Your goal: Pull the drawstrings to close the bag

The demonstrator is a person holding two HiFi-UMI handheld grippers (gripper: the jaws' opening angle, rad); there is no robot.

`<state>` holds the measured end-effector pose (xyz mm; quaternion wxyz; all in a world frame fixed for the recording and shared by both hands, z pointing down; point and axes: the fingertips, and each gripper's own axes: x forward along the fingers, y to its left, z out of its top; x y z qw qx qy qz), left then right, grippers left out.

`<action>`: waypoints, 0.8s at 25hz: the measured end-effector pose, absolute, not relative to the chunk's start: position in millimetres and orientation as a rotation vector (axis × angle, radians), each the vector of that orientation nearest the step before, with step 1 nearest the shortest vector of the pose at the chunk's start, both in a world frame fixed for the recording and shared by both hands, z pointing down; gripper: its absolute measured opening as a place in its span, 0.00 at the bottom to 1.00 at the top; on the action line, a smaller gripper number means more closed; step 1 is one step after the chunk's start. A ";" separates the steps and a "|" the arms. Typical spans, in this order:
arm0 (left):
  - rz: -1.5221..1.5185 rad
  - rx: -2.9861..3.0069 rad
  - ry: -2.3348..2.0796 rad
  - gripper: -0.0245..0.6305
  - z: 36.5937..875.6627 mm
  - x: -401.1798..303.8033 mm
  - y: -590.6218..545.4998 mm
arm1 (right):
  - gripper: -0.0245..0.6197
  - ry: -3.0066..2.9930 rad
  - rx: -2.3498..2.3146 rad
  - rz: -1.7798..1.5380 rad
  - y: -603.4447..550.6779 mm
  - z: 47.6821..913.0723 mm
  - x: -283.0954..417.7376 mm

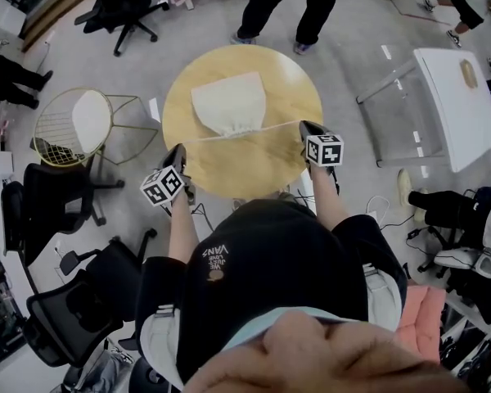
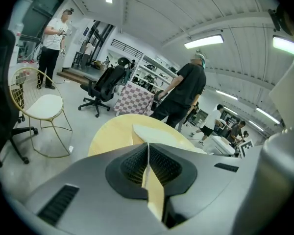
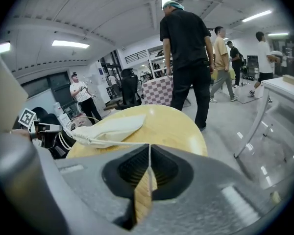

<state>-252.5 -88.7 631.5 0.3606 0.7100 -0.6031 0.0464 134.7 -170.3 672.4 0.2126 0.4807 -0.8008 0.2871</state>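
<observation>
The bag (image 1: 229,103) looks almost closed at 6 o'clock, while left tongs (image 1: 178,151) and right tongs (image 1: 308,127) each pinch a tight drawstring (image 1: 278,125).

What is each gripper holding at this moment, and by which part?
The left gripper and the right gripper are each shut on one drawstring of the cream bag. Each grips the cord's outer end, away from the gathered mouth.

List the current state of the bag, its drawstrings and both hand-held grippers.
bag: lying flat on the round table, mouth gathered tight.
drawstrings: taut, stretched out to either side of the mouth.
left hand-held gripper: shut on one of the drawstrings.
right hand-held gripper: shut on one of the drawstrings.
</observation>
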 end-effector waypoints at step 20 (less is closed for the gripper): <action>0.273 1.795 -1.524 0.06 681.7 -235.2 -61.3 | 0.05 -2.154 1.354 0.831 -150.6 702.9 142.1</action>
